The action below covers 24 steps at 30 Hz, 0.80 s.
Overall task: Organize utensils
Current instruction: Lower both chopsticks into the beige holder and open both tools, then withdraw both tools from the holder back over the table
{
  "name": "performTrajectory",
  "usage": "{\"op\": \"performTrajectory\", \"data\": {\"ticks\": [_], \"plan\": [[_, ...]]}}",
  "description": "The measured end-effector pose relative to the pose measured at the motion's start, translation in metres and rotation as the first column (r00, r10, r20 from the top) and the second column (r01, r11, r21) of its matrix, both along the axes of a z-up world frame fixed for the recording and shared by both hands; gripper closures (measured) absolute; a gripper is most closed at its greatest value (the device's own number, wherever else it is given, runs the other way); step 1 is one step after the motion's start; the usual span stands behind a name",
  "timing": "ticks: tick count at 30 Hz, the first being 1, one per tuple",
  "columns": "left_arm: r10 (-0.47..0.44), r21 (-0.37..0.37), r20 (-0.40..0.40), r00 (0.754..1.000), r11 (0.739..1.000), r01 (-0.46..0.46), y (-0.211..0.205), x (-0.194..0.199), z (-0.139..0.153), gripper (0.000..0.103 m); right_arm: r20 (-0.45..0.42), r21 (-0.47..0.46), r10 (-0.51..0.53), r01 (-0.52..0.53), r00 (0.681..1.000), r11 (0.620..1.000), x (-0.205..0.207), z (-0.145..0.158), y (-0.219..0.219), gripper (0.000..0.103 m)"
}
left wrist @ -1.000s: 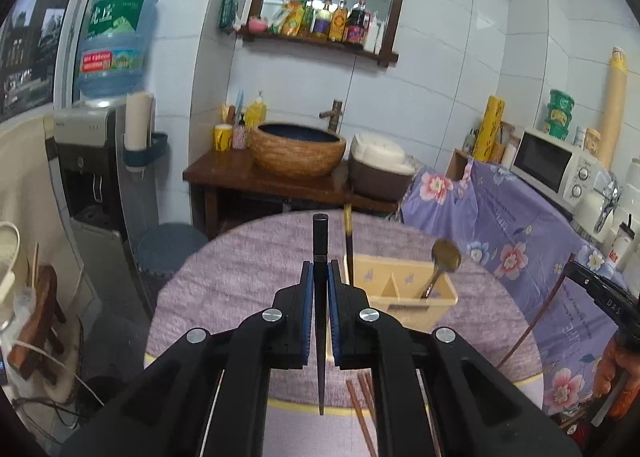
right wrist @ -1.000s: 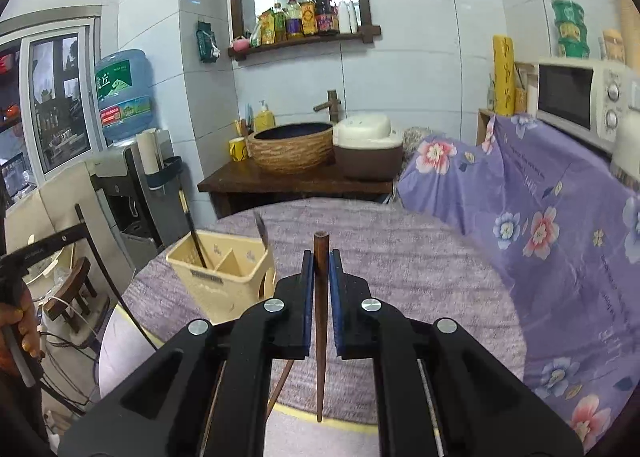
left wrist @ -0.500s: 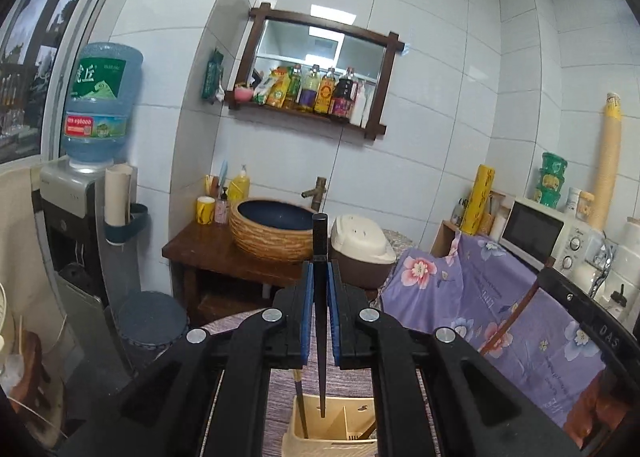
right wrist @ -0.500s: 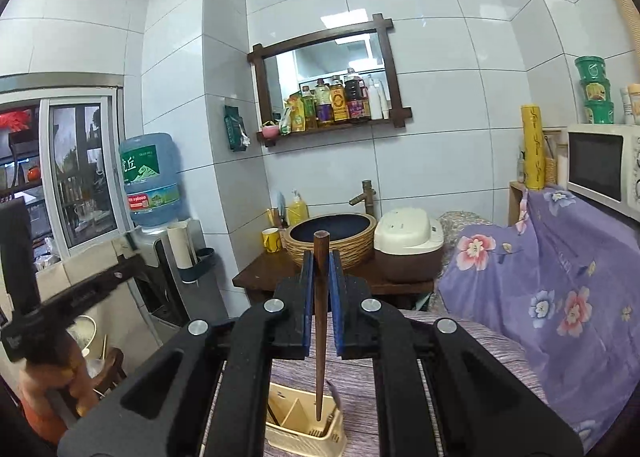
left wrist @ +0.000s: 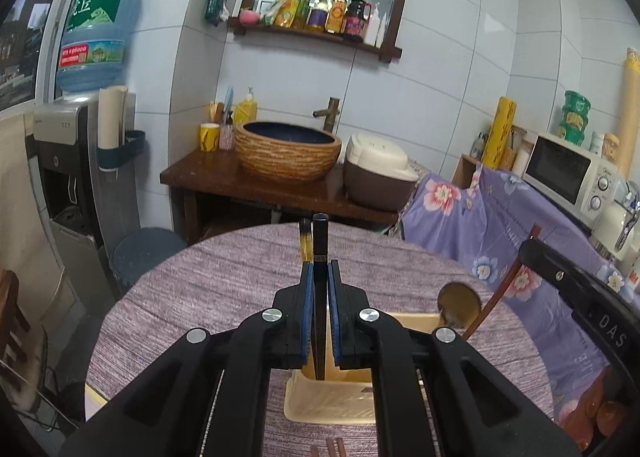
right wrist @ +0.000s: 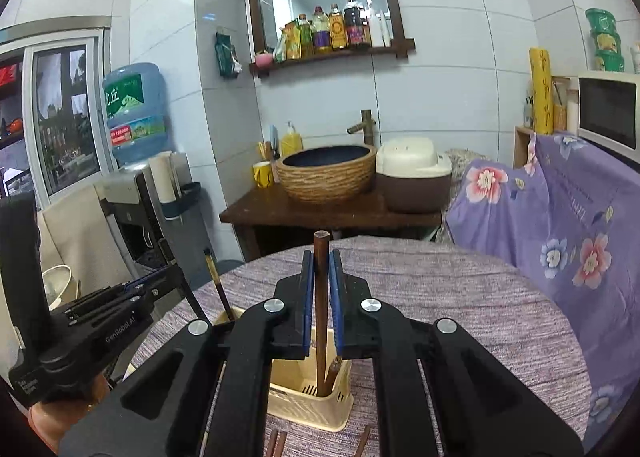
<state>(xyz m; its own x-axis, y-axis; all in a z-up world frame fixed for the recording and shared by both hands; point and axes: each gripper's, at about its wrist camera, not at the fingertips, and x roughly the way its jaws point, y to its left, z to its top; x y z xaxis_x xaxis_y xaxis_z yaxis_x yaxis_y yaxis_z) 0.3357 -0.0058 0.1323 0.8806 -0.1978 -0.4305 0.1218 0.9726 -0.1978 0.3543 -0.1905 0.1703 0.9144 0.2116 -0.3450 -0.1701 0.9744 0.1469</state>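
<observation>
Both views have dropped back toward the round surface (left wrist: 224,289) since half a second ago, when the wall mirror filled most of each frame; the beige utensil holder (left wrist: 332,401) now sits right under the gripper tips in both. The left gripper (left wrist: 320,313) is clamped on a black chopstick (left wrist: 320,241) held upright, its lower end inside the holder's opening at lower centre. The right gripper (right wrist: 321,305) is clamped on a brown chopstick (right wrist: 321,257), whose tip reaches down into a compartment of the holder (right wrist: 308,405), beside another brown stick already leaning there.

Already in the holder are a dark-tipped chopstick (left wrist: 305,237) standing just left of the black one, and a spoon (left wrist: 459,303) with its bowl up, at right of centre. Loose brown chopsticks (right wrist: 278,443) lie on the surface at the bottom edge.

Risk, as I judge it: two sticks go into one light plastic holder at once, so a tip catching a divider or rim could tip or push it. Letting go too high might let a stick bounce out or land in the wrong compartment. The two grippers are close and could knock each other.

A purple woven cloth covers the surface. Behind stand a wooden washstand with a woven basin (left wrist: 287,151), a rice cooker (left wrist: 378,173), a water dispenser at left, and a microwave at right.
</observation>
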Motion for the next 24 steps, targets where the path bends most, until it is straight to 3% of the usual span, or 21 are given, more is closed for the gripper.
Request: {"op": "performTrajectory", "data": {"ticks": [9,12,14,17,18,20,21,24], "plan": [[-0.022,0.013,-0.023,0.999,1.0,0.023,-0.003,0.0,-0.007,0.094,0.001,-0.009,0.006,-0.006,1.0,1.0,-0.004,-0.007,-0.003,0.092],[-0.037,-0.005,-0.016,0.999,0.999,0.037,0.002,-0.012,-0.005,0.082,0.018,-0.016,-0.01,0.011,1.0,1.0,-0.019,-0.009,-0.007,0.074],[-0.038,-0.011,-0.011,0.999,0.999,0.038,0.006,-0.025,-0.006,0.048,0.028,-0.038,-0.036,0.037,0.999,0.999,-0.032,-0.013,-0.01,0.038],[-0.034,-0.004,-0.044,0.998,0.999,0.034,0.012,-0.046,-0.022,0.028,0.026,-0.087,-0.068,0.069,0.997,0.994,-0.053,-0.026,-0.014,0.031],[-0.034,0.01,-0.074,0.997,0.999,0.035,0.014,-0.053,-0.033,0.027,0.017,-0.123,-0.089,0.09,0.996,0.988,-0.06,-0.036,-0.014,0.029],[-0.034,0.042,-0.132,0.991,0.998,0.039,0.014,-0.062,-0.055,0.027,0.013,-0.189,-0.139,0.139,0.99,0.972,-0.071,-0.053,-0.015,0.009],[-0.034,0.057,-0.157,0.987,0.997,0.044,0.014,-0.067,-0.067,0.027,0.034,-0.218,-0.18,0.183,0.983,0.959,-0.08,-0.066,-0.017,0.005],[-0.037,0.111,-0.2,0.979,0.992,0.06,0.013,-0.083,-0.103,0.02,0.089,-0.203,-0.172,0.187,0.981,0.961,-0.103,-0.091,-0.027,0.005]]}}
